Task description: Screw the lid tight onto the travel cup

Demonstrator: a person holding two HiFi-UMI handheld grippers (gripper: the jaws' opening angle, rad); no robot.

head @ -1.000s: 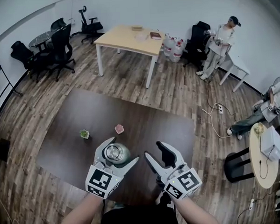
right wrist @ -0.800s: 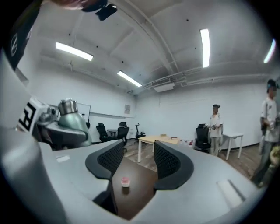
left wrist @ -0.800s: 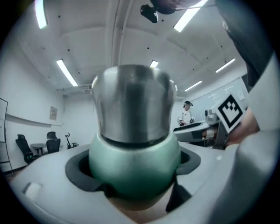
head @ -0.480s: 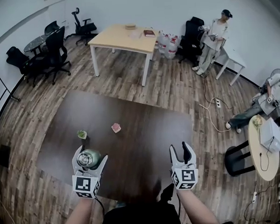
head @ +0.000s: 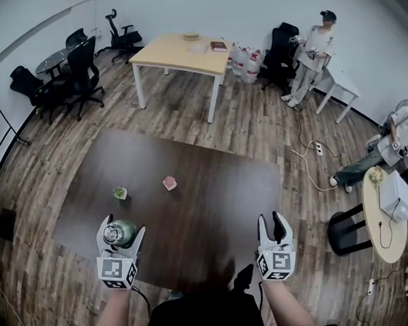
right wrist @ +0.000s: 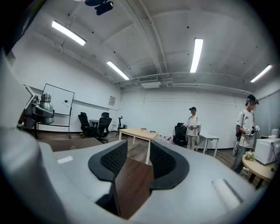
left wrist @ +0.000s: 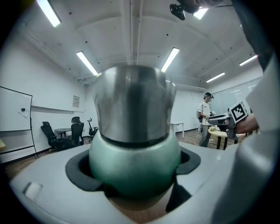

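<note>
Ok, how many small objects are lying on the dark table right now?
2: a green one toward the dark table's left side, a pink one to its right, nearer the middle. The travel cup held in the left gripper's jaws isn't counted; nothing seems hidden.

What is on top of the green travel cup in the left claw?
A silver lid sits on the cup; it covers the opening, so the inside cannot be seen.
</note>
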